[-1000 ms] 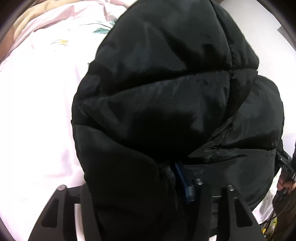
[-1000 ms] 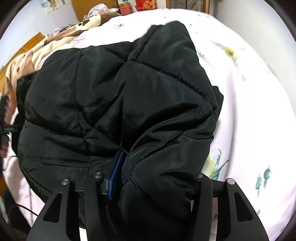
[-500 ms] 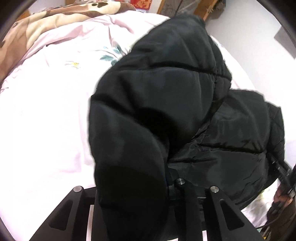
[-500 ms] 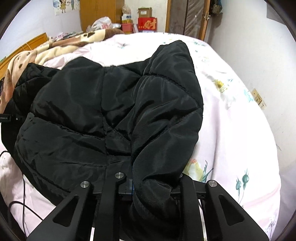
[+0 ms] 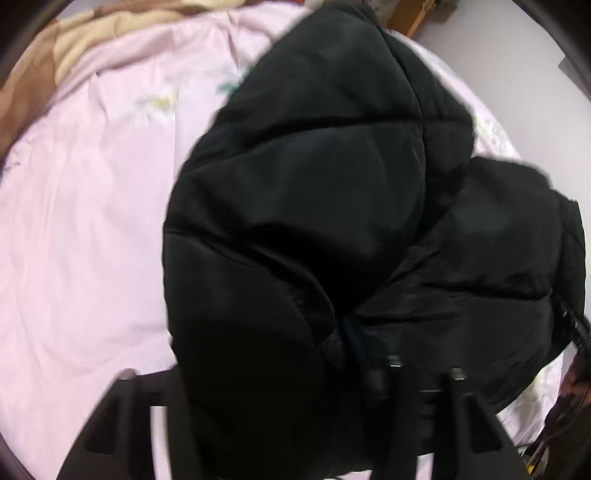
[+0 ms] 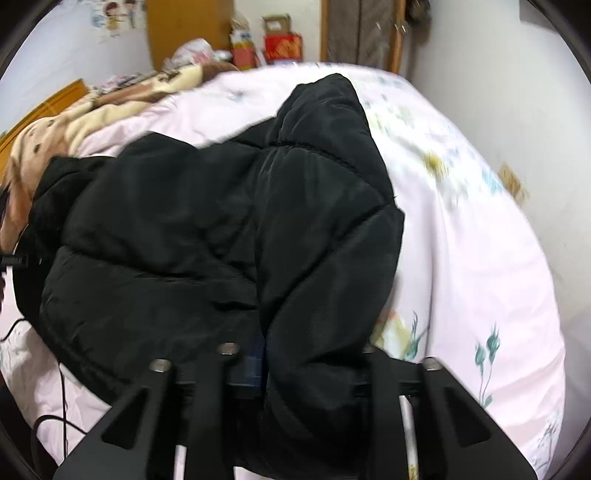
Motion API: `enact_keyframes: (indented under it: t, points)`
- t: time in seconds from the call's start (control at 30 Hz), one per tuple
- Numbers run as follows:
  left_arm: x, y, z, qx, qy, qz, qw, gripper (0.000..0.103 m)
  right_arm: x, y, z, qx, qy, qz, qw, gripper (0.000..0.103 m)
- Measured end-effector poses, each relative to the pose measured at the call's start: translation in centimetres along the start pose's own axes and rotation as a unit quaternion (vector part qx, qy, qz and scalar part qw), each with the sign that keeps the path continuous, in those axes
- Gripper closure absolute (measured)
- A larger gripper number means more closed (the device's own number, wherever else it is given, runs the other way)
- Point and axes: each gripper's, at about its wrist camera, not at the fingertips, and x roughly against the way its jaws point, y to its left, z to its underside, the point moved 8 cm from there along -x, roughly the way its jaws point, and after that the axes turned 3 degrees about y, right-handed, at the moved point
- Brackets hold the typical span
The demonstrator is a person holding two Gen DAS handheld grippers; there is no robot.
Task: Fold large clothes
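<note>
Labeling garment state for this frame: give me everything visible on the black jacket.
The black jacket is a puffy, quilted coat with stitched panels and a slightly shiny shell. It lies bunched and partly doubled over on the pink floral bedspread. One thick fold runs into the right gripper, another into the left gripper; both sets of jaws close on fabric. A bit of blue shows beside each grip.

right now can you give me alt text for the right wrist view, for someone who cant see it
A black puffer jacket lies bunched on a pink floral bedspread, with a thick fold of it clamped in the right hand-held gripper at the bottom of the view. Behind the bed are a spotted brown blanket, a wooden wardrobe and boxes.
</note>
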Motion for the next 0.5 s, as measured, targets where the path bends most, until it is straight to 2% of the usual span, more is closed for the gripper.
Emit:
enact_keyframes:
  t: [0.03, 0.17, 0.23, 0.3, 0.43, 0.47, 0.5]
  points:
    - [-0.4, 0.0, 0.2, -0.005, 0.003, 0.000, 1.0000, 0.034, -0.6, -0.3, 0.1, -0.005, 0.012, -0.009, 1.000, 0.055]
    - [-2.6, -0.2, 0.6, -0.027, 0.031, 0.005, 0.9991, 0.022, -4.0, -1.5, 0.0, -0.025, 0.067, -0.063, 0.995, 0.033]
    - [-4.2, -0.4, 0.7, -0.024, 0.059, 0.017, 0.9978, 0.014, -5.6, -2.0, 0.1, -0.040, 0.091, -0.086, 0.991, 0.026]
    - [-5.6, -0.4, 0.9, -0.009, 0.083, 0.040, 0.9957, 0.011, -6.8, -2.0, 0.1, -0.048, 0.100, -0.110, 0.988, 0.020]
    - [-6.5, -0.9, 1.2, 0.000, 0.097, 0.060, 0.9935, 0.009, -8.7, -2.3, 0.3, -0.060, 0.129, -0.158, 0.977, 0.017]
    - [-6.5, -1.0, 1.3, 0.001, 0.097, 0.062, 0.9934, 0.010, -8.7, -2.3, 0.3, -0.060, 0.134, -0.166, 0.975, 0.018]
    - [-6.4, -1.1, 1.5, 0.004, 0.097, 0.066, 0.9931, 0.014, -8.9, -2.3, 0.3, -0.057, 0.136, -0.170, 0.974, 0.023]
